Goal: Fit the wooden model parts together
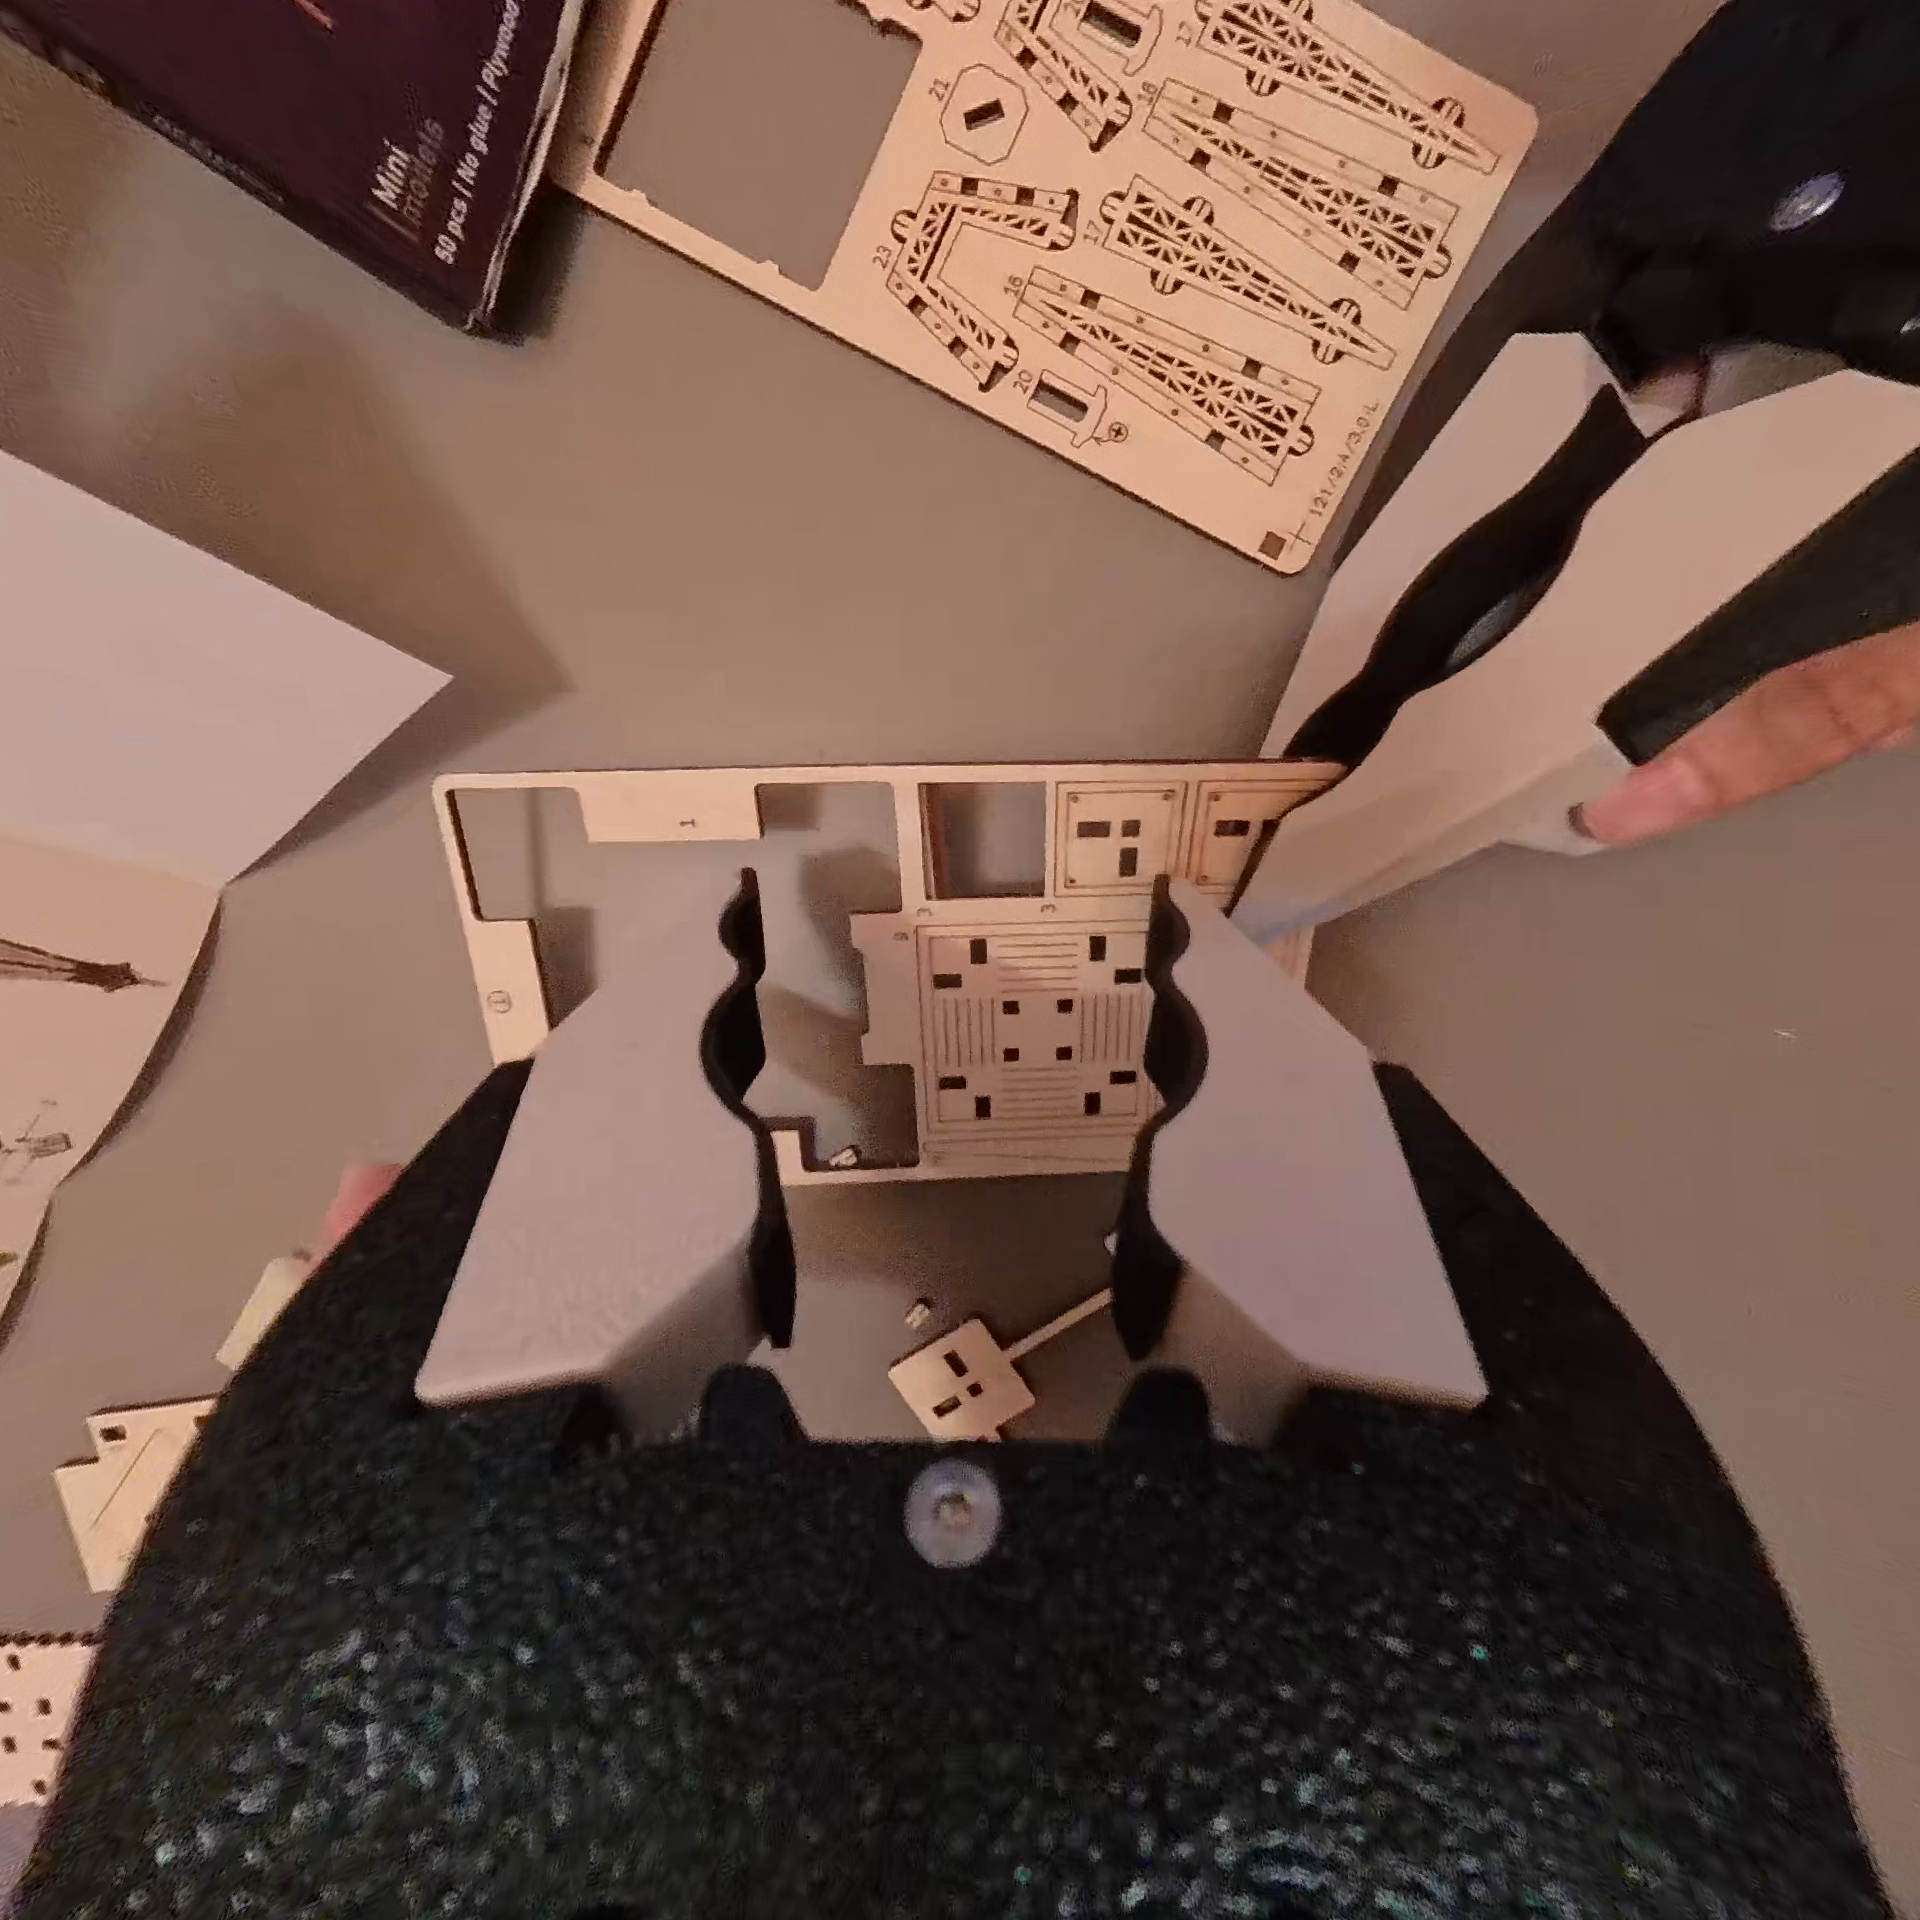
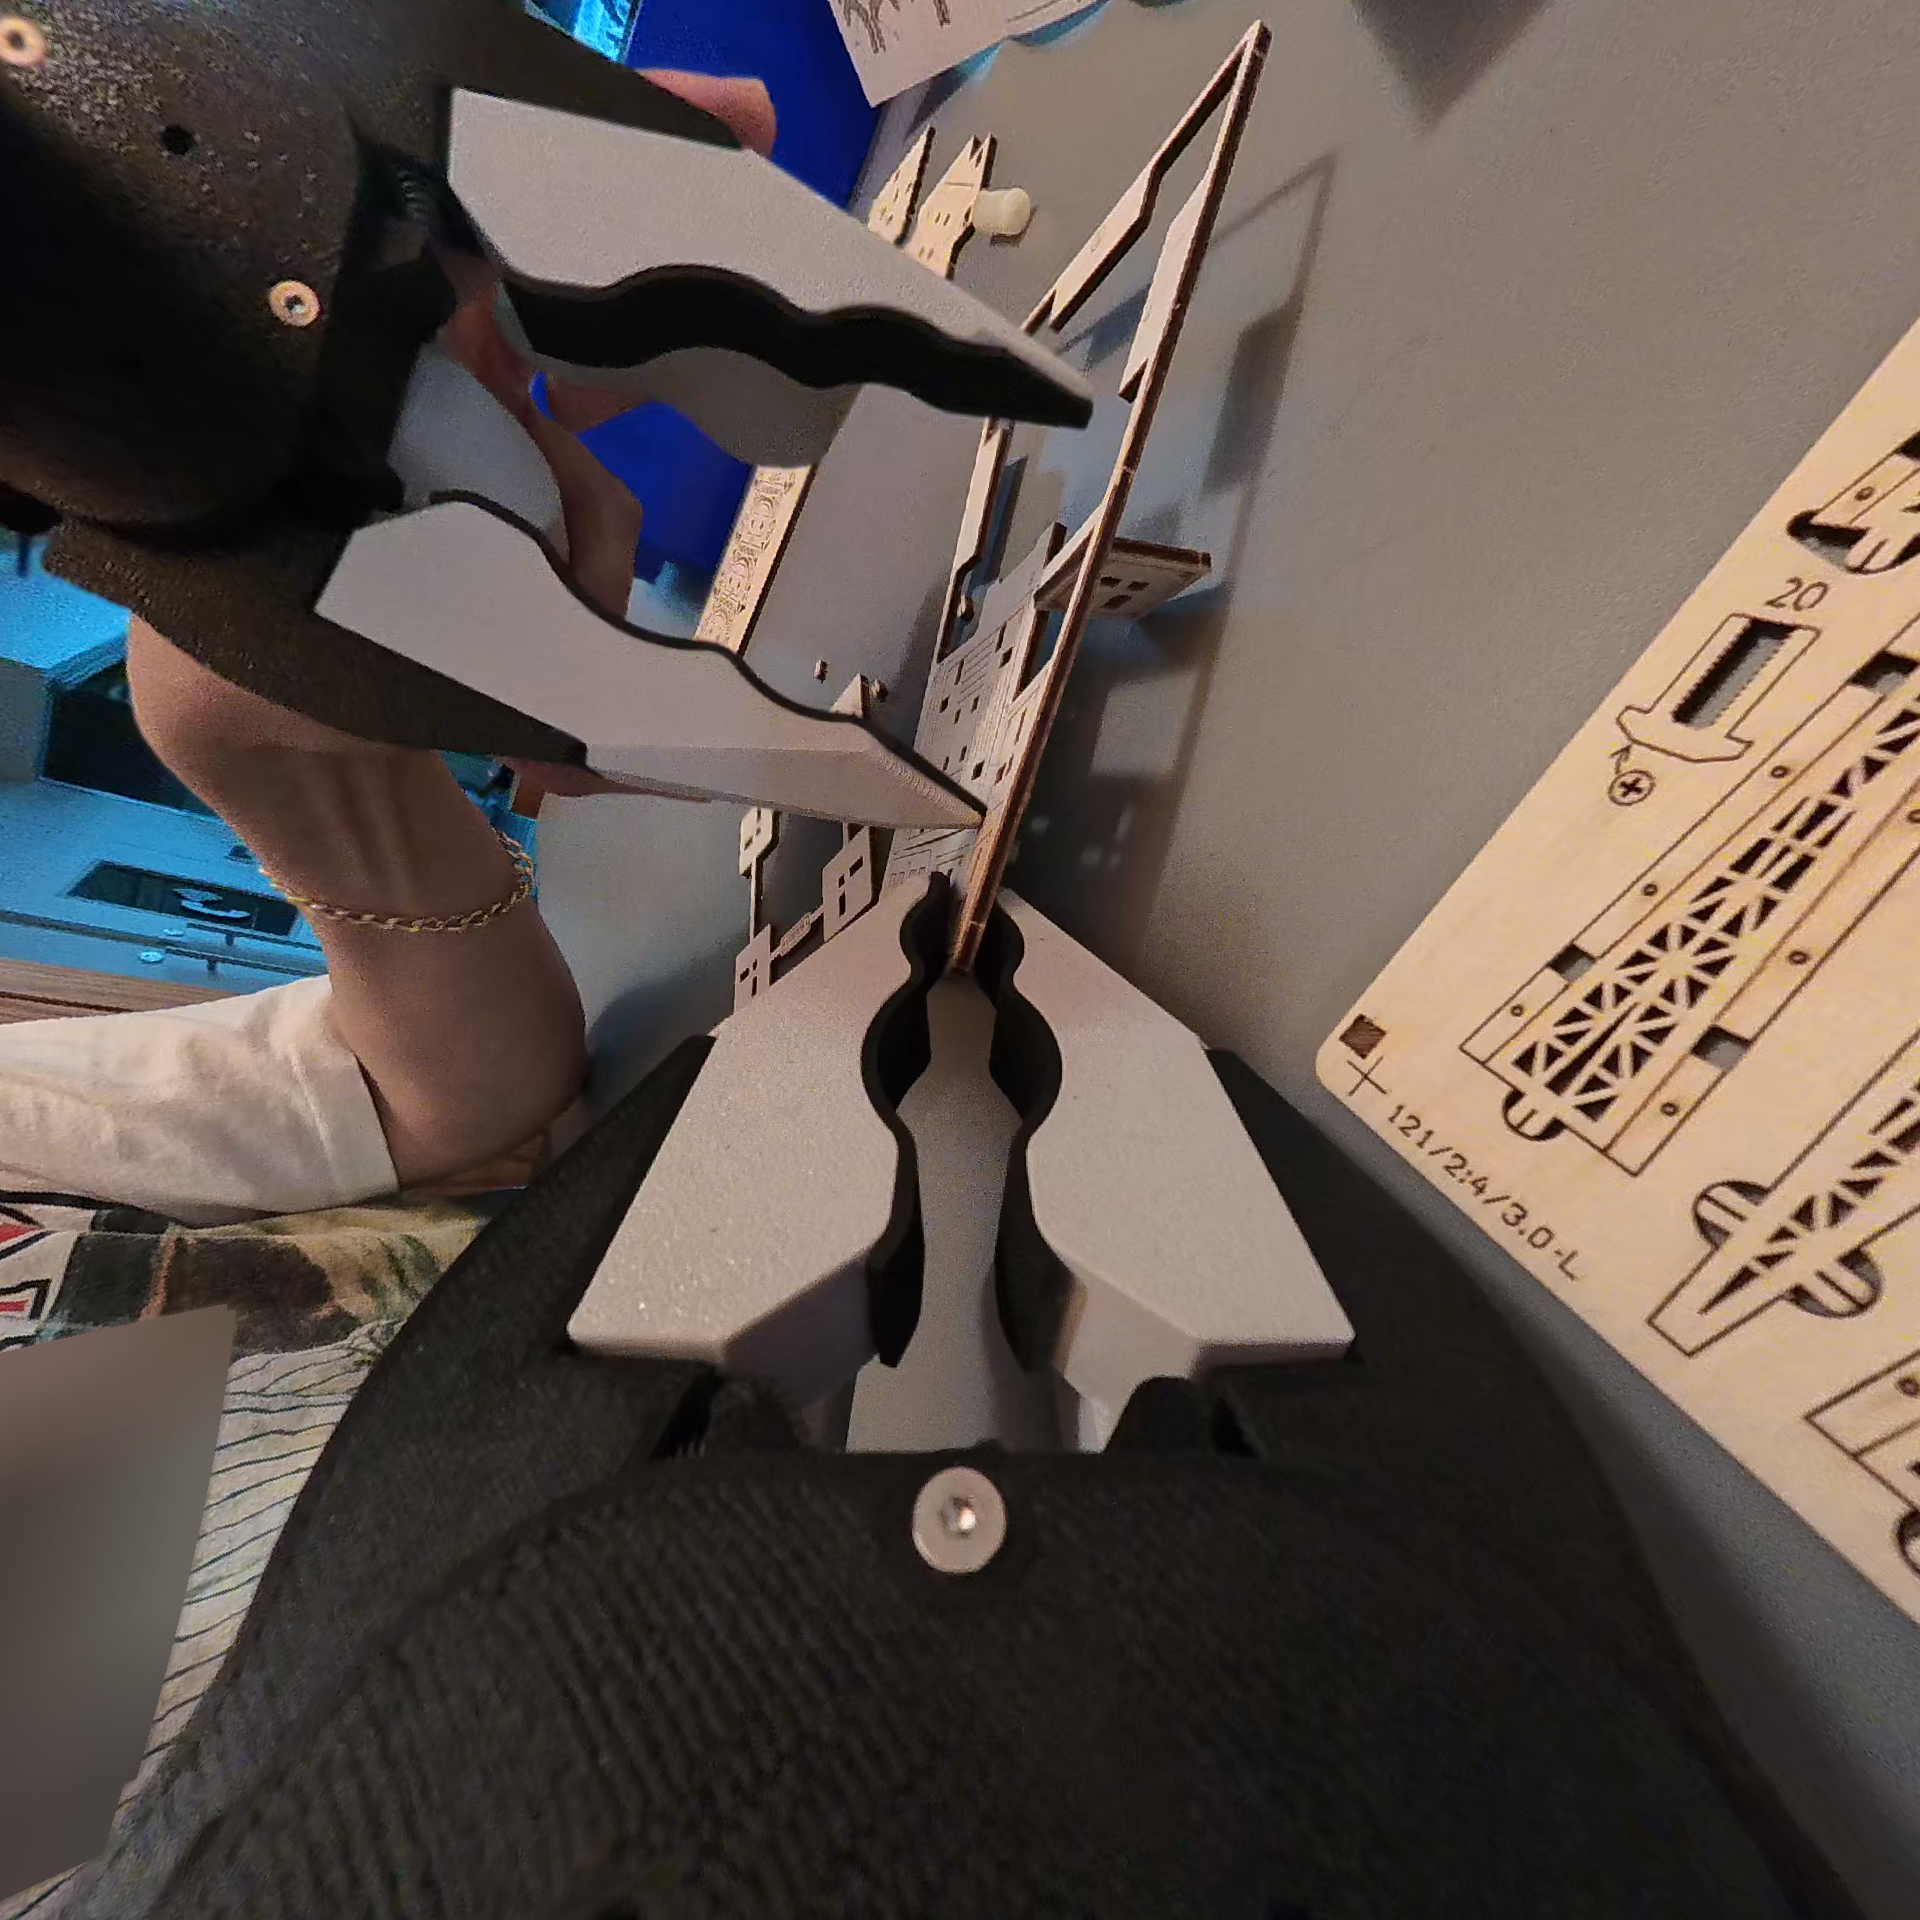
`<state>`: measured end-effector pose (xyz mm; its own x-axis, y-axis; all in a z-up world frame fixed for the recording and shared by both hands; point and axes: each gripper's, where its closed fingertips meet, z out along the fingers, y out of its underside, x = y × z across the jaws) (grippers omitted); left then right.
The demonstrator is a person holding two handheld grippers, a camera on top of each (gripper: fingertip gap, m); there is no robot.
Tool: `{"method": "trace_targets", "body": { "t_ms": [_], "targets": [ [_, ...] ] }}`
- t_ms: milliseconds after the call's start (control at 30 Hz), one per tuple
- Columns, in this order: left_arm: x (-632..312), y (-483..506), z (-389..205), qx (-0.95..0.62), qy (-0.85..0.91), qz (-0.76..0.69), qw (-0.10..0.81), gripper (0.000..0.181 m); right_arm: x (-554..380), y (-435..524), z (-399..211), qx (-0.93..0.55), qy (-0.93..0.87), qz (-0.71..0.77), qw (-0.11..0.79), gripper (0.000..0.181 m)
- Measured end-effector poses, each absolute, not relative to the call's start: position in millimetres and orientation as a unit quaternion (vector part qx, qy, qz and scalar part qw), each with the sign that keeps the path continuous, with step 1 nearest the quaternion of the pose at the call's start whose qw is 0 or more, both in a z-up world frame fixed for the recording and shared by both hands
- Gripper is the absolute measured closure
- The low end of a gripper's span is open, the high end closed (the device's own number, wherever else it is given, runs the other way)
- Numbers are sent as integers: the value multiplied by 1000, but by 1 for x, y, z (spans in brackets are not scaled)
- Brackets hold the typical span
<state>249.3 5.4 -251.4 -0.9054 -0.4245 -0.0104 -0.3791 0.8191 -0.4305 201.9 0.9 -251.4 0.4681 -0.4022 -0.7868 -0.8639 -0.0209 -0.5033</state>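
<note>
A partly emptied plywood parts sheet (image 1: 665, 826) is held tilted up off the grey table (image 1: 727, 582), framed on its near side by the spread-apart left gripper (image 1: 956, 904) and pinched at its right edge by the right gripper (image 2: 964, 914).

Pale plywood part sheet (image 1: 665, 831) (image 2: 1101, 582), several cutouts empty, tilted on edge above table.

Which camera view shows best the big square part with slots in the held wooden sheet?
The left wrist view: the square part faces the camera between the open left gripper's fingers. The right wrist view sees the sheet nearly edge-on, pinched in the right gripper.
</note>
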Motion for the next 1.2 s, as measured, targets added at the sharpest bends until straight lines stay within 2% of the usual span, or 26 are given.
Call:
{"method": "trace_targets", "body": {
  "t_ms": [33,167,333,533,667,833,1067,1133,1200],
  "targets": [
    [250,6,-251,-210,952,-214,54,109,202,1,-251,-680,466,220,522,178],
    [249,3,-249,-183,960,-198,79,109,202,1,-252,-680,467,220,520,178],
    [251,5,-254,-212,953,-214,32,108,202,1,-252,-680,469,220,519,178],
    [249,4,-252,-199,955,-213,44,111,202,1,-252,-679,469,221,520,178],
    [253,8,-246,-199,953,-224,51,102,201,2,-247,-676,455,223,535,178],
    [252,5,-225,-207,939,-271,46,108,201,2,-246,-674,452,225,539,178],
    [249,3,-245,-198,951,-231,48,104,201,1,-247,-675,455,223,536,178],
    [253,5,-245,-203,951,-227,61,95,201,2,-246,-675,454,224,537,178],
    [251,5,-243,-199,951,-230,54,100,201,2,-245,-674,451,226,540,178]
  ]
}}
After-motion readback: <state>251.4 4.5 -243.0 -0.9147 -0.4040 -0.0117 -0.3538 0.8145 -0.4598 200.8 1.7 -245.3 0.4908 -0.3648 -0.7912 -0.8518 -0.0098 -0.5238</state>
